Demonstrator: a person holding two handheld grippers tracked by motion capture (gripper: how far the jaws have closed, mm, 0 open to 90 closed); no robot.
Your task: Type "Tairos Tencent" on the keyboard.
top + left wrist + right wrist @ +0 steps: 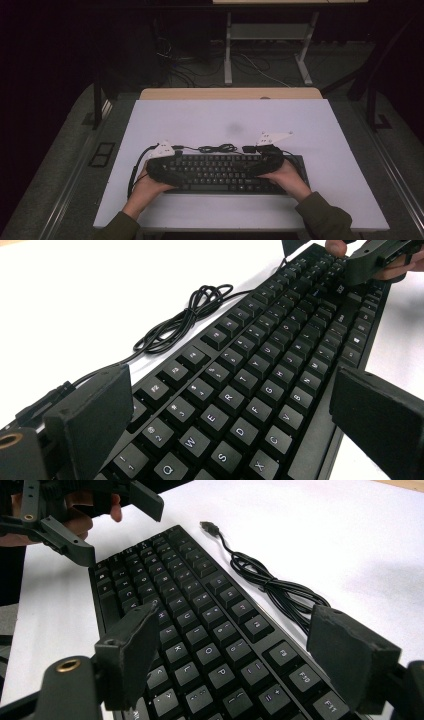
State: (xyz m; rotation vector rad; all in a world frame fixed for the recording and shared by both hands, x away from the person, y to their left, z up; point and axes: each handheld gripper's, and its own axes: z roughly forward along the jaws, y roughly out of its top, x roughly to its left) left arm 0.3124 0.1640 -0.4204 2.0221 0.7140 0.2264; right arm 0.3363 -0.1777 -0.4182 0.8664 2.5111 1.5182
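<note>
With both tools spread wide and empty, left tool (235, 415) and right tool (250, 665) should straddle the black keyboard (225, 172) ends evenly, avoiding the coiled cable (217, 148) beyond them.

White letter legends on keyboard (260, 385) keys.

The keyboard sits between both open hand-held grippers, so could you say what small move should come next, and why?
Probably close the left hand-held gripper on the keyboard's left end: its jaws straddle that end open, as the right hand-held gripper's jaws do the other end, and neither grips it.
</note>
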